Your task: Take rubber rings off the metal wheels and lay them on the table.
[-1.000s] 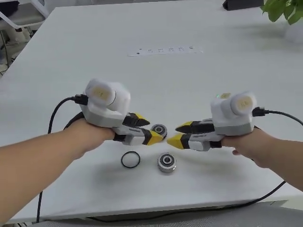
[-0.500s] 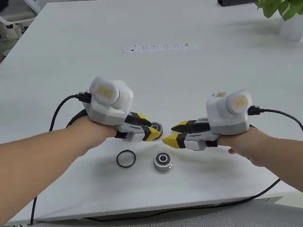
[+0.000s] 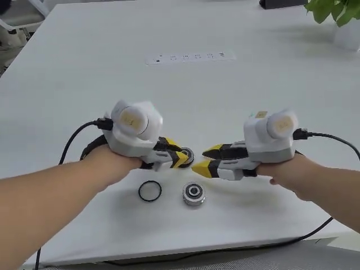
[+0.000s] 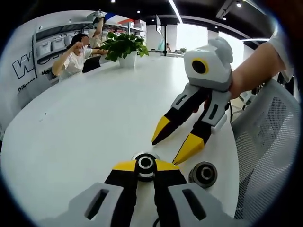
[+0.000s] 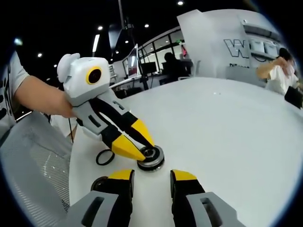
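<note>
My left gripper is shut on a small metal wheel with a dark rim, holding it just above the white table. In the left gripper view the wheel sits between my yellow jaw tips. My right gripper stands open, its tips just right of that wheel and apart from it. A second wheel lies flat on the table below the grippers. A loose black rubber ring lies to its left. The right gripper view shows the held wheel and the ring.
Black cables trail from both grippers across the near table edge. A white strip with sockets lies mid-table. A potted plant stands at the far right corner. A person sits beyond the table's far side.
My right gripper has drawn a little closer to the wheel held in the left gripper. The ring and the second wheel lie where they were.
</note>
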### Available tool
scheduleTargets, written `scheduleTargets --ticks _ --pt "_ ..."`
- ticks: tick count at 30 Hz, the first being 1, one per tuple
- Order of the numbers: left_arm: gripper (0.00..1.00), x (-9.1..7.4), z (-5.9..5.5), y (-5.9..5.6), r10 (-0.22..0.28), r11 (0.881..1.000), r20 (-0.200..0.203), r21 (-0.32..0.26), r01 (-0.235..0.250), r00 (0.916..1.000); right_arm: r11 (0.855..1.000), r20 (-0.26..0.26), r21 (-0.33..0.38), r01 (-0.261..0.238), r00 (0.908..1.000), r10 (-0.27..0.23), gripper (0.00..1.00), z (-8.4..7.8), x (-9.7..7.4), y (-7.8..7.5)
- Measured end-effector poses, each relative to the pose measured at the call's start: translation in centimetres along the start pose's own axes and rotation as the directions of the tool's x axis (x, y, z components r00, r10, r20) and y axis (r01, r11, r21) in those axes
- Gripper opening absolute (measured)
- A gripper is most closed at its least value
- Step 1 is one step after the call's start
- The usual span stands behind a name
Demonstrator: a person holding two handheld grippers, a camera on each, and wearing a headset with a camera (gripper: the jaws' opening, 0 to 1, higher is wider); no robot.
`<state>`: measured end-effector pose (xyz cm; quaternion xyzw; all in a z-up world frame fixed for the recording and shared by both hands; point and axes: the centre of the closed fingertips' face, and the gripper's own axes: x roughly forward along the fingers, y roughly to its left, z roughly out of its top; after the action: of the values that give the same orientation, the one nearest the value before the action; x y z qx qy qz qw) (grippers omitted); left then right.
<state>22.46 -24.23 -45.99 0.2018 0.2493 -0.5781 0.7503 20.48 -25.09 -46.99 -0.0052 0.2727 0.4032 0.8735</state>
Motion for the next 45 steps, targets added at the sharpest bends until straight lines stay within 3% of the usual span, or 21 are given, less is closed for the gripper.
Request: scheduleTargets --ticks 10,18,34,45 --pt "0.07 0.0 -0.1 -0.1 0.022 1.0 -0.003 -0.007 -0.022 0.9998 0.998 0.004 -0.058 0.021 0.9998 -0.021 0.3 0.9 1.6 -0.1" --pt "0.07 0.0 -0.2 0.0 0.032 0.999 0.001 -0.017 -0.032 0.9995 0.993 -0.024 -0.111 0.028 0.9992 -0.031 0.28 0.6 2.7 0.1" --pt "0.07 0.0 -0.1 0.0 0.04 0.999 0.01 -0.024 -0.04 0.9991 0.988 -0.044 -0.144 0.048 0.9975 -0.055 0.16 0.1 1.7 -0.3" --pt "0.07 0.1 -0.2 0.2 0.045 0.999 0.009 -0.03 -0.044 0.999 0.992 -0.057 -0.117 0.049 0.9968 -0.056 0.05 -0.2 1.3 -0.5"
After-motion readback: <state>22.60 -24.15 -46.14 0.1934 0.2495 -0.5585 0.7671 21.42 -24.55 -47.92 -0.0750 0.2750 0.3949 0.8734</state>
